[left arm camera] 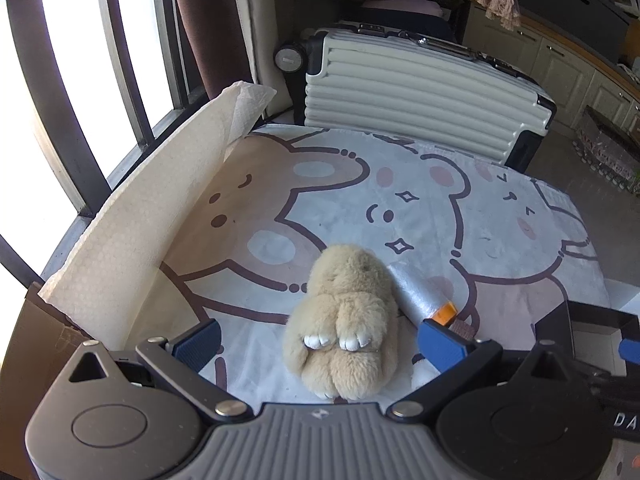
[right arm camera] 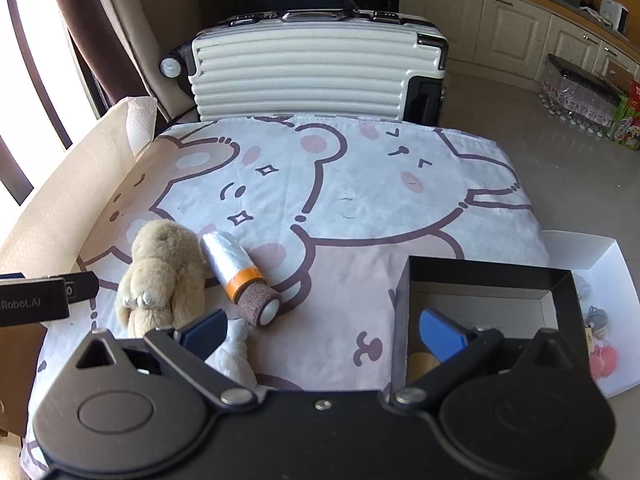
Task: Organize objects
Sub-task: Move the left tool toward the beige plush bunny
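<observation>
A tan plush bunny [left arm camera: 344, 320] lies on the bear-print cloth [left arm camera: 360, 208], between the wide-apart blue fingers of my open left gripper [left arm camera: 320, 344], not touched by either pad. In the right wrist view the bunny [right arm camera: 160, 276] sits left of a clear plastic roll with an orange band [right arm camera: 230, 260] and a brown bandage roll [right arm camera: 260, 306]. A white plush piece [right arm camera: 236, 354] lies near the left finger of my right gripper [right arm camera: 324, 332], which is open and empty. A black box [right arm camera: 480, 280] stands at the right, under the right finger.
A white ribbed suitcase [right arm camera: 312, 76] stands beyond the table's far edge. A paper-towel sheet [left arm camera: 132, 216] rises along the left side by the window bars. A white tray [right arm camera: 608, 264] with small trinkets lies right of the black box. Cabinets [right arm camera: 500, 20] line the far wall.
</observation>
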`<action>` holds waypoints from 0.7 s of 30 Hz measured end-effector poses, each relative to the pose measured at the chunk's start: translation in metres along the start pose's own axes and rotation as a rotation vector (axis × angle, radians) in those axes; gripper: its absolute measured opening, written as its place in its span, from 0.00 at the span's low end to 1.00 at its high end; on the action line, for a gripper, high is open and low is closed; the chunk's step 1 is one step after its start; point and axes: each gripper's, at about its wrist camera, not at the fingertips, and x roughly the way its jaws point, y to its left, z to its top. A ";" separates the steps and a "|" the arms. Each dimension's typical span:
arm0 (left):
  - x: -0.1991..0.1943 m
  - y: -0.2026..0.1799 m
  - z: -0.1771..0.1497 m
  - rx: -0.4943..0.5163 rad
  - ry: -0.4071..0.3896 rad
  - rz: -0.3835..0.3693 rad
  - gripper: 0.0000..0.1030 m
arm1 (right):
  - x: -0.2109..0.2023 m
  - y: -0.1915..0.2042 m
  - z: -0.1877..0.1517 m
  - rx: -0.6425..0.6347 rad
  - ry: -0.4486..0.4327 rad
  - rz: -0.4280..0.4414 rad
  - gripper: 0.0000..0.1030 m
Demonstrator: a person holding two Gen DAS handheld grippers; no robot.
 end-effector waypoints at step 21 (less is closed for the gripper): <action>0.043 -0.027 0.045 -0.015 0.065 -0.015 1.00 | 0.029 0.020 0.034 -0.028 0.084 0.087 1.00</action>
